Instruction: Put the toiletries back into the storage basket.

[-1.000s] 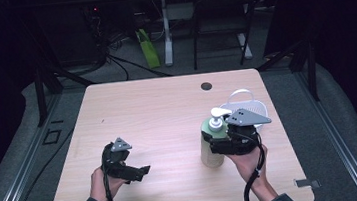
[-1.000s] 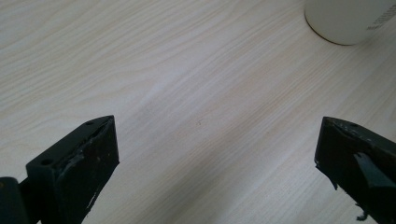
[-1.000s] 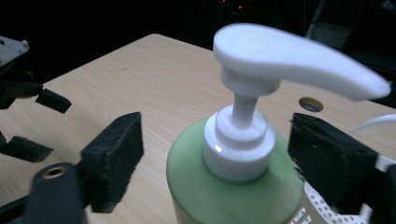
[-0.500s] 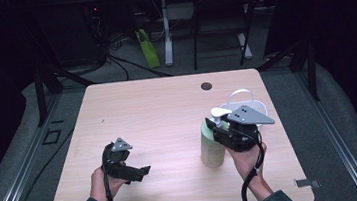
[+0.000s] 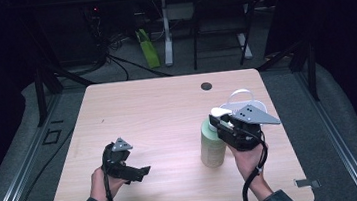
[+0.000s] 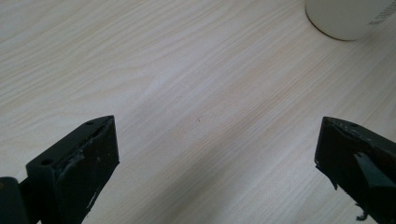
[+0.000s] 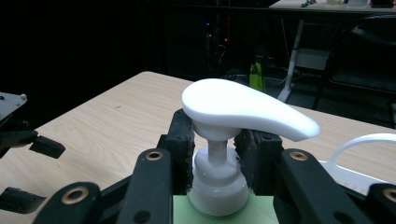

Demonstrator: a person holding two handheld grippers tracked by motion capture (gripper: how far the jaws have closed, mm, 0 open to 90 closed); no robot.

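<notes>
A pale green pump bottle (image 5: 212,147) with a white pump head (image 7: 243,108) stands upright on the wooden table (image 5: 157,107), right of centre. My right gripper (image 5: 218,126) reaches it from the right. Its jaws have just been closing and now clamp the white pump collar (image 7: 217,179) under the head. My left gripper (image 5: 143,172) hovers low over the table's front left, apart from the bottle. In the left gripper view, my left gripper (image 6: 217,154) is open over bare wood, and the bottle's base (image 6: 345,18) sits at the top right.
A white object with a looped handle (image 5: 242,97) lies on the table just behind the right gripper. A small dark round hole (image 5: 206,86) marks the table's far edge. Black frame legs and cables stand on the floor beyond the table.
The right gripper's jaws have closed onto the bottle's pump collar. Both hands and the bottle have stayed where they were.
</notes>
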